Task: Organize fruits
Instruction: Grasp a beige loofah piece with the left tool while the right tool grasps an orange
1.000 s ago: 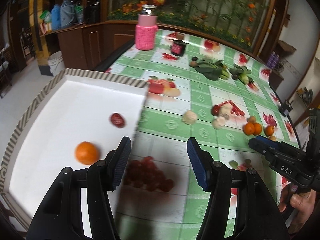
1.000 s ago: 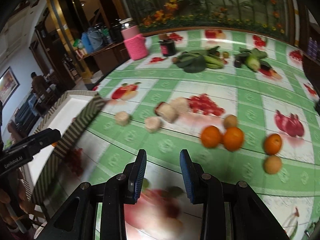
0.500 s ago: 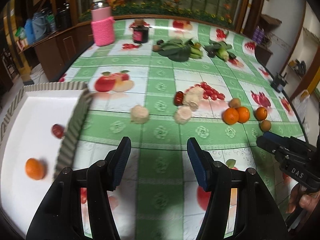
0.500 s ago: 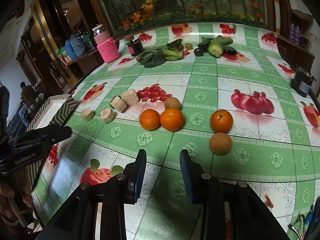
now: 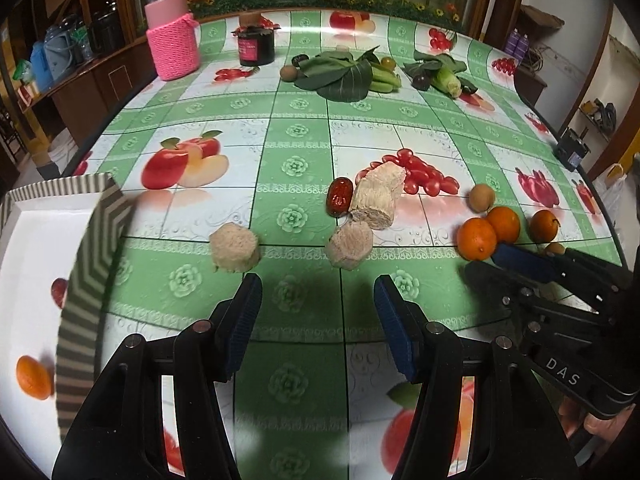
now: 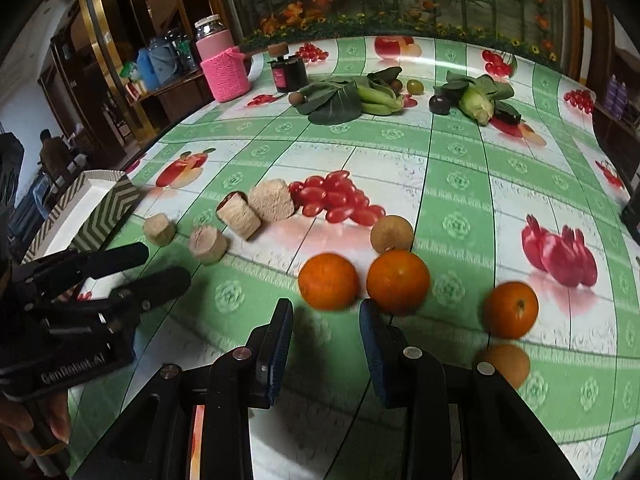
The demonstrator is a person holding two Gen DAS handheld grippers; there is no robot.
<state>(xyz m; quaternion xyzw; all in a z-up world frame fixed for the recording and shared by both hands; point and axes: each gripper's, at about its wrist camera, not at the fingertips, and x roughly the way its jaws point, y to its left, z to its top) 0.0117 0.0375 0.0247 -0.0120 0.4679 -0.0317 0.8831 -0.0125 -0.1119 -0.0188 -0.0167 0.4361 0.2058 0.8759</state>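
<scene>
My left gripper (image 5: 318, 292) is open and empty, low over the tablecloth, short of two beige cake pieces (image 5: 235, 249). A red date (image 5: 339, 199) lies beside a beige roll (image 5: 378, 196). The white box (image 5: 28, 264) at left holds an orange (image 5: 34, 376) and a red fruit (image 5: 59, 292). My right gripper (image 6: 326, 316) is open and empty, just short of two oranges (image 6: 328, 282) (image 6: 398, 282). A third orange (image 6: 510, 310) and two brown fruits (image 6: 391, 233) (image 6: 506, 364) lie nearby. The right gripper also shows in the left wrist view (image 5: 520, 262).
A pink-sleeved jar (image 5: 172, 36) and a dark jar (image 5: 256, 44) stand at the back. Leafy greens (image 5: 344, 74), green bananas (image 6: 378, 100) and corn (image 6: 476, 104) lie across the far side. The box's zigzag wall (image 5: 90, 272) stands at left. The left gripper shows in the right wrist view (image 6: 120, 276).
My left gripper has swung right, away from the box and grapes toward the cake pieces. My right gripper has moved forward, close up to the two oranges.
</scene>
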